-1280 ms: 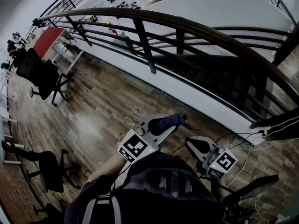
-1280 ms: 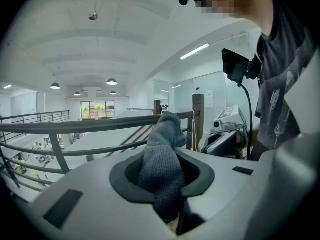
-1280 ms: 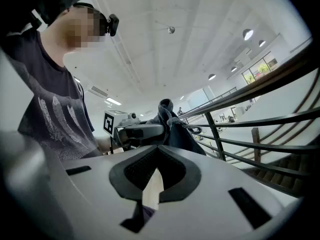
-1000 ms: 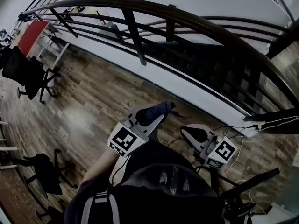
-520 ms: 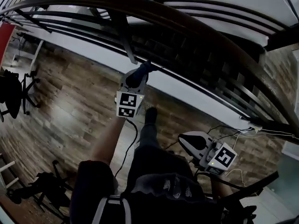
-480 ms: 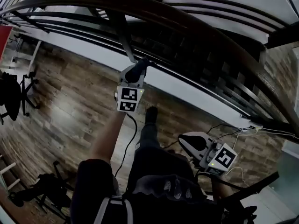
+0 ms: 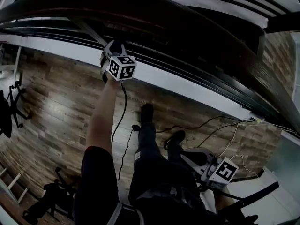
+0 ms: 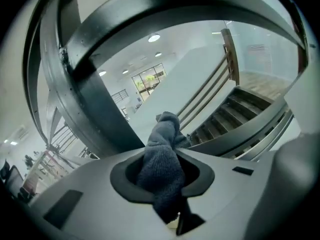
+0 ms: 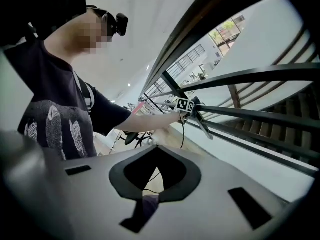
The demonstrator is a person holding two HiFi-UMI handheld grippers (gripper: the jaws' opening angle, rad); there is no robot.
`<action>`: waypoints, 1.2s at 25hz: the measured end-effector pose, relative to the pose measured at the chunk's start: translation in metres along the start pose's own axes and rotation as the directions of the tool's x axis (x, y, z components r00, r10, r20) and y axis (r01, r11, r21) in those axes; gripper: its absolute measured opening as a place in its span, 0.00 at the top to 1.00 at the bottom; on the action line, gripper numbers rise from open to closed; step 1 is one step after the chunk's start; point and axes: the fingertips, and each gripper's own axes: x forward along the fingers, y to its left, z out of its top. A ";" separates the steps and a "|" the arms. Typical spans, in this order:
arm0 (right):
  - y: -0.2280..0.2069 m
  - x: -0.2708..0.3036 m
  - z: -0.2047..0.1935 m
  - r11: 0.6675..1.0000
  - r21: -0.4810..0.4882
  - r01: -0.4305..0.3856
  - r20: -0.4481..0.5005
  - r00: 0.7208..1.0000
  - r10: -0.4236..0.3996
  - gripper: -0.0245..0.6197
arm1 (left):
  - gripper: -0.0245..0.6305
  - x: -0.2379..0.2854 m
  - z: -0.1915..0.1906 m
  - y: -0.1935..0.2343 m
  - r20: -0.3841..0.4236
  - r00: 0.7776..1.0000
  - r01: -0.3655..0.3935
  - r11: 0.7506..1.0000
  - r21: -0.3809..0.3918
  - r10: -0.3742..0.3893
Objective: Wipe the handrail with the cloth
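left tool [image 7: 113, 47] clamping cloth [image 8: 162, 164], risen to handrail [image 7: 187, 13] | right tool [image 7: 188, 154] closed, empty, lower

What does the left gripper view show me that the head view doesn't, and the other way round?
Only the left gripper view: the grey cloth clamped in the jaws, and the staircase beyond. Only the head view: the left gripper up at the rail, the right gripper low beside the person, cables on the wood floor. Both: the dark handrail.
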 end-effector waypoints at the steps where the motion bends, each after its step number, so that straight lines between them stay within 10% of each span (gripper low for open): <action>1: -0.005 -0.005 -0.001 1.000 0.008 0.008 0.008 1.000 -0.008 0.96 | 0.82 0.000 0.000 0.001 0.004 1.000 -0.003 0.999 -0.054 0.003; 5: -0.010 -0.017 -0.005 1.000 0.013 0.021 0.048 0.999 -0.022 0.96 | 0.82 -0.008 -0.003 -0.001 -0.003 0.996 0.086 0.940 -0.331 -0.092; 14: -0.033 -0.099 -0.038 0.999 0.011 0.030 0.187 0.982 -0.032 0.96 | 0.82 -0.055 0.057 -0.171 0.050 0.949 0.309 0.881 -0.359 -0.312; 20: -0.081 -0.226 -0.092 0.993 0.098 0.071 0.294 0.951 -0.097 0.96 | 0.82 -0.089 0.123 -0.337 0.059 0.929 0.367 0.883 -0.292 -0.366; 23: -0.103 -0.287 -0.119 0.984 0.161 0.081 0.384 0.913 -0.138 0.96 | 0.82 -0.124 0.154 -0.438 0.081 0.907 0.419 0.878 -0.232 -0.412; 30: -0.134 -0.388 -0.166 0.940 0.315 0.129 0.590 0.750 -0.300 0.96 | 0.82 -0.219 0.233 -0.708 0.108 0.770 0.636 0.771 -0.038 -0.629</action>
